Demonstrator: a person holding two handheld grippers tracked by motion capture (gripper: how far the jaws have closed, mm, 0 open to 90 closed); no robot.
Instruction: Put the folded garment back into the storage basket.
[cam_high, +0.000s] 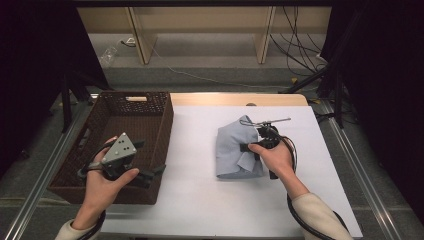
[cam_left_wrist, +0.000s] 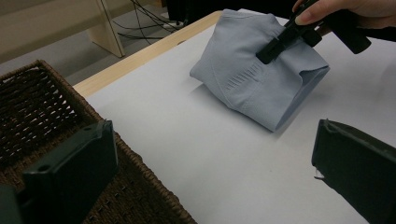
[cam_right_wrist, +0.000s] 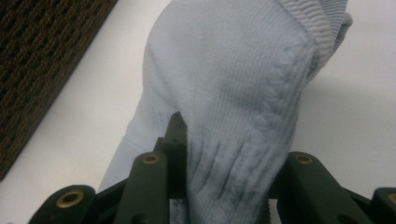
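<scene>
One garment (cam_high: 239, 147) folded at worktop (cam_high: 200, 195) centre, 3 o'clock of basket (cam_high: 114, 187) | right gripper (cam_high: 255, 148) pinching garment at its 3 o'clock edge | left gripper (cam_high: 150, 176) spread, empty, over basket | judged: folded and gripped; transfer into basket left

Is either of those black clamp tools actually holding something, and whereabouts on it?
Yes. The right gripper is shut on the light blue knitted garment, pinching a bunched fold near its top. The left gripper hangs open by the basket, holding nothing.
</scene>
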